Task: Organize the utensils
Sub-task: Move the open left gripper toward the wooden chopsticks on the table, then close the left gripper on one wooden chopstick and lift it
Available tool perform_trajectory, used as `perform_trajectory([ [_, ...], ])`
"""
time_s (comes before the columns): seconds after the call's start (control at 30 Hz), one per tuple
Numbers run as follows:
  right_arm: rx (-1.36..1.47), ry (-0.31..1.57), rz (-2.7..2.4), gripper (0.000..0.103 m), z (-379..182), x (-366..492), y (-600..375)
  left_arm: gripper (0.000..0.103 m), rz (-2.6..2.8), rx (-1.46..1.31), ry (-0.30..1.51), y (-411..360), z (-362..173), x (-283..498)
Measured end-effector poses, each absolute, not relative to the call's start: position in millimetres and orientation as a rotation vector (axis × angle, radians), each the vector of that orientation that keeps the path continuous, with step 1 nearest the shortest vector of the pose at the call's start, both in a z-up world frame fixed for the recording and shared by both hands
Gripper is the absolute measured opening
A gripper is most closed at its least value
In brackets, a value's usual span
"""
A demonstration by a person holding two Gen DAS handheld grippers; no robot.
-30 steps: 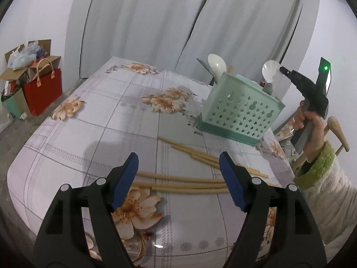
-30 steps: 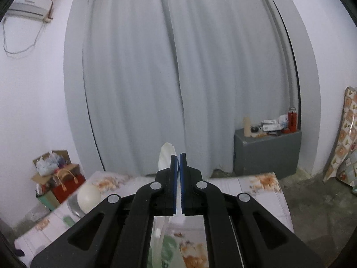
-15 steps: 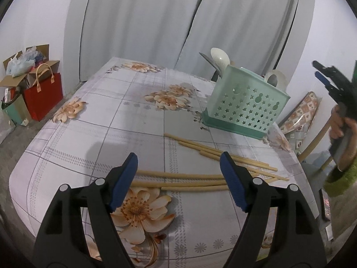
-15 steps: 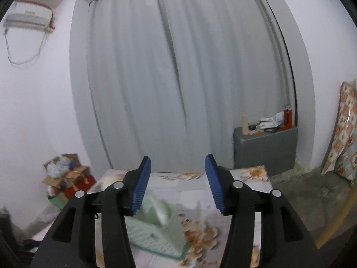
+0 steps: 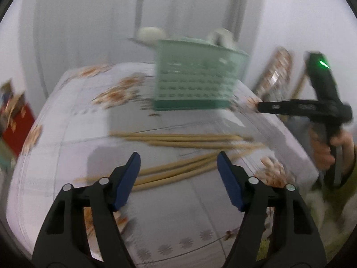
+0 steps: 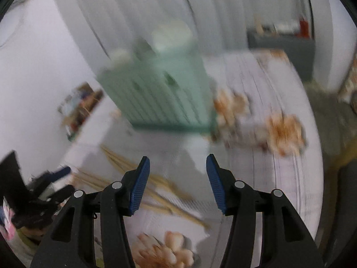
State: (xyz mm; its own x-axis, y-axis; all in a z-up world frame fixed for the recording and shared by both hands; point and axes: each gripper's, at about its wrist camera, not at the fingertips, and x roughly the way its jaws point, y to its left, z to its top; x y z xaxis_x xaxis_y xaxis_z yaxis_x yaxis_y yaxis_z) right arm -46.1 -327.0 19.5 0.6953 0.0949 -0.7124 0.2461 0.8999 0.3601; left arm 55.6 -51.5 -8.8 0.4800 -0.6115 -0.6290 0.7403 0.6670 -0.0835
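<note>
A: Both views are smeared with motion blur, so fine detail is hard to read. What can you make out?

B: The mint-green perforated plastic utensil caddy (image 5: 196, 76) stands upright on the floral-patterned tabletop (image 5: 73, 116). Pale rounded shapes (image 5: 151, 34) poke above its rim; too blurred to tell which utensils they are. Its holes are just streaks.

A: And the loose items?

B: Long pale wooden chopsticks (image 5: 178, 139) lie scattered flat on the tabletop, in front of the caddy and apart from it. One bunch runs across, another slants under the left hand-held gripper (image 5: 178, 163). I cannot count them.

A: That gripper?

B: Blue pads spread and easing inward, nothing pinched; the sticks lie below the gap, on the cloth.

A: The right one?

B: The right hand-held gripper (image 6: 177, 167) also stands parted, empty, above bare cloth with the chopsticks (image 6: 156, 192) off to its left. From the left wrist view it (image 5: 261, 107) comes in from the right edge, side-on, held by a hand (image 5: 334, 149) with a green cuff, partly cut off.

A: Surroundings?

B: Grey curtains (image 5: 89, 22) behind, a red bag (image 5: 16, 131) at the left edge, a grey cabinet (image 6: 281, 44) with blurred clutter on top.
</note>
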Motion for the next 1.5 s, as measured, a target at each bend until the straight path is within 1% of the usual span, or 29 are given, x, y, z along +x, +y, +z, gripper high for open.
perform_trajectory([
  [0.03,0.471,0.827,-0.104,0.052,13,-46,-330,0.059,-0.859,0.256,0.675,-61,-10,52],
  [0.1,0.500,0.859,-0.112,0.051,5,-48,-337,0.052,-0.915,0.349,0.675,-82,-14,44],
  [0.17,0.519,0.862,-0.112,0.051,-2,-53,-339,0.045,-0.960,0.428,0.668,-99,-19,37],
  [0.23,0.528,0.860,-0.119,0.050,-6,-56,-342,0.036,-0.987,0.521,0.662,-118,-26,31],
  [0.33,0.547,0.850,-0.117,0.049,-5,-67,-345,0.027,-1.006,0.629,0.657,-139,-38,28],
  [0.47,0.545,0.823,-0.114,0.049,2,-65,-348,0.024,-1.033,0.712,0.666,-154,-47,24],
  [0.6,0.556,0.810,-0.101,0.049,5,-70,-349,0.015,-1.047,0.740,0.676,-159,-50,23],
  [0.7,0.561,0.813,-0.092,0.049,3,-72,-349,0.012,-1.045,0.737,0.693,-160,-51,22],
  [0.83,0.565,0.820,-0.087,0.049,0,-71,-349,0.009,-1.053,0.725,0.732,-155,-48,12],
  [1.0,0.574,0.812,-0.084,0.049,0,-69,-351,0.010,-1.036,0.698,0.804,-149,-46,8],
  [1.2,0.575,0.811,-0.081,0.049,0,-72,-350,0.011,-1.077,0.578,0.926,-154,-43,25],
  [1.3,0.578,0.813,-0.089,0.049,0,-73,-352,0.011,-1.079,0.568,0.923,-161,-45,32],
  [1.5,0.580,0.807,-0.098,0.049,2,-72,-355,0.011,-1.074,0.640,0.893,-180,-46,26],
])
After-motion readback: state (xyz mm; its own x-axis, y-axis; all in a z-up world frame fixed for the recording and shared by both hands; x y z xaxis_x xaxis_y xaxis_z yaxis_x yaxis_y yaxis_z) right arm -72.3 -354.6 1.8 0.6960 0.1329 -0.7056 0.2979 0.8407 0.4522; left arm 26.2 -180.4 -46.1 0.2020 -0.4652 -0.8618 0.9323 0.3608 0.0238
